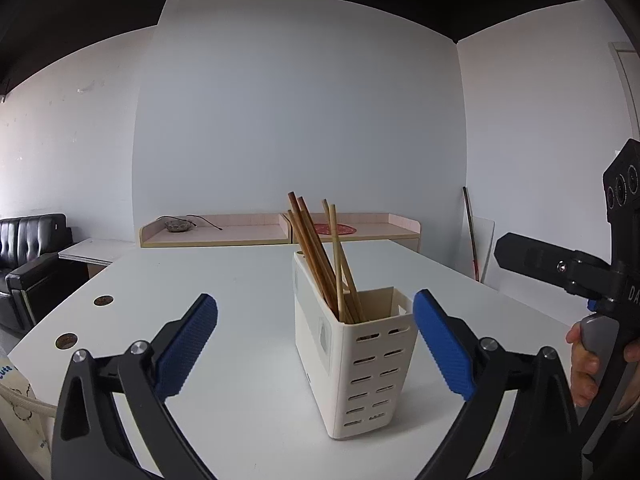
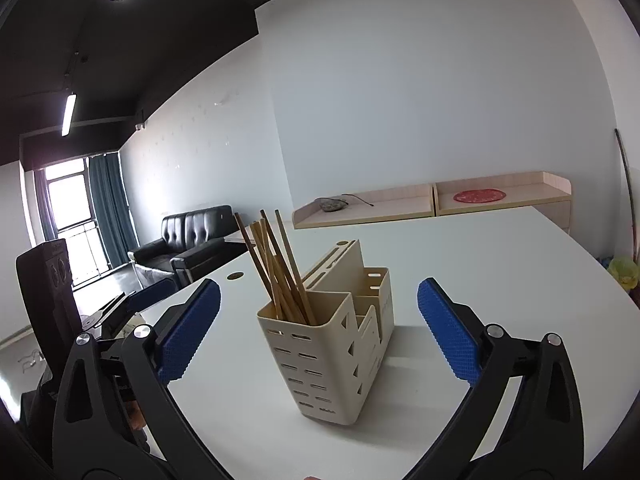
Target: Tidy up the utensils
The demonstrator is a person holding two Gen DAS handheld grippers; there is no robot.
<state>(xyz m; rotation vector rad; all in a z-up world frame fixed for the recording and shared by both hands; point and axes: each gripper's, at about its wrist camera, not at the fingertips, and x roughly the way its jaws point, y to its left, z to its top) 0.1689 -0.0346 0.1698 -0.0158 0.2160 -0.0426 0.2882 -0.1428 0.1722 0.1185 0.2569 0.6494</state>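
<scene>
While both grippers stand with jaws spread wide and nothing between the blue pads, the stock on the white table (image 1: 224,276) reads as follows. Holder: one cream utensil caddy (image 1: 360,368), slotted walls, upright near the table's middle, its long axis running away from the left wrist camera; several compartments show from the right wrist view (image 2: 340,352). Chopsticks (image 1: 320,264): about six or seven, wooden, some darker, some pale; exact count uncertain where they overlap. All stand in one end compartment, the near one in both wrist views, lower ends down inside, tops fanned upward and leaning toward the left (image 2: 276,264). Left gripper (image 1: 316,344): one, empty, low over the table, caddy just ahead between its spread fingers, not touched. Right gripper (image 2: 320,332): one, empty, likewise facing the caddy, apart from it. Background: one black sofa (image 2: 188,240), two low wooden shelf units (image 1: 280,232) against the far wall, one red disc (image 2: 478,195) on the right-hand unit.
</scene>
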